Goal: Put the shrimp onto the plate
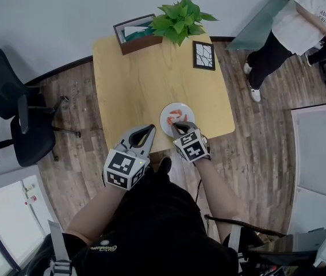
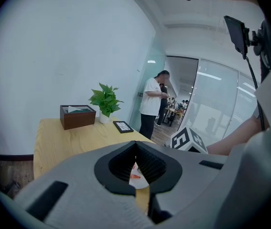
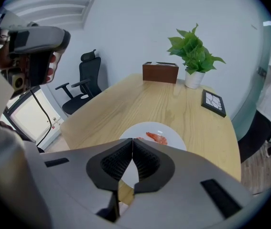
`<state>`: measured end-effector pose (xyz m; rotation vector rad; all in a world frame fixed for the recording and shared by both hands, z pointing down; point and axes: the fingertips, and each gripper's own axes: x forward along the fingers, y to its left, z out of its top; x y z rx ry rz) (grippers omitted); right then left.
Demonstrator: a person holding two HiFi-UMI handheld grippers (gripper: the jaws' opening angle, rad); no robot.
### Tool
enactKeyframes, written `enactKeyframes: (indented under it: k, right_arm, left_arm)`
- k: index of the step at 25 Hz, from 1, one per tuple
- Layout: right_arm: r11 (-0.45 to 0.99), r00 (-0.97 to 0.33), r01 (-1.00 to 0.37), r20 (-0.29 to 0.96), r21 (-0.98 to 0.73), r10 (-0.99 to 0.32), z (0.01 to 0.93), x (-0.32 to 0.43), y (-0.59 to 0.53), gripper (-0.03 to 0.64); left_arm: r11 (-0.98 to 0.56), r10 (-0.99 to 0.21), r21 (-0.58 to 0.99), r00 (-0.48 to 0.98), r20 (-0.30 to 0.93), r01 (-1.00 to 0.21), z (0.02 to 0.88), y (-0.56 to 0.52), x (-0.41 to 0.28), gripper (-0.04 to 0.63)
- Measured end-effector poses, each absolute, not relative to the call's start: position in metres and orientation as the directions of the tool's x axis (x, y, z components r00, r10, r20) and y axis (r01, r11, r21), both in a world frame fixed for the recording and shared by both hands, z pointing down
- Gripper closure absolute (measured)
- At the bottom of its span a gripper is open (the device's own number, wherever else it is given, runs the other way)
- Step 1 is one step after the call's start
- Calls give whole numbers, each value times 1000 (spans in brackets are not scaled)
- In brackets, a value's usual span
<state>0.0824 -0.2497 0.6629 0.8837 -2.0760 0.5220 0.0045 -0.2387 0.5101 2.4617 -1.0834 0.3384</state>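
Observation:
A white plate (image 1: 168, 121) lies near the front edge of the wooden table (image 1: 134, 85), with orange-red shrimp (image 1: 176, 114) on it. My right gripper (image 1: 180, 125) hovers over the plate's near rim, jaws shut and empty. In the right gripper view the shrimp (image 3: 157, 137) rests on the plate (image 3: 173, 138) just beyond the closed tips (image 3: 132, 140). My left gripper (image 1: 150, 128) sits left of the plate at the table's edge, also shut on nothing. Through its closed jaws (image 2: 135, 143) a sliver of plate and shrimp (image 2: 134, 176) shows.
At the table's far end stand a brown tissue box (image 1: 134, 36), a potted green plant (image 1: 179, 17) and a black framed picture (image 1: 203, 55). A black office chair (image 1: 13, 114) is on the left. A person (image 1: 292, 27) stands at the far right.

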Motion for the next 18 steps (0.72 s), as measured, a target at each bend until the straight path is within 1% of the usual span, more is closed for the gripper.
enactKeyframes:
  k: [4, 7, 15, 18]
  right_arm:
    - [633, -463, -769, 761, -89, -455, 640, 87, -243, 612]
    - [600, -472, -794, 714, -91, -517, 616, 91, -241, 612]
    - [514, -481, -854, 508, -86, -714, 527, 102, -242, 613]
    - [488, -472, -869, 432, -81, -768, 498, 104, -239, 614]
  left_arm:
    - [-622, -634, 277, 679, 371, -732, 504, -237, 13, 594]
    - [-637, -627, 272, 690, 362, -721, 499, -236, 19, 594]
    - [-665, -621, 249, 706, 340, -704, 484, -233, 32, 594]
    - [-674, -622, 240, 712, 326, -699, 477, -231, 36, 595]
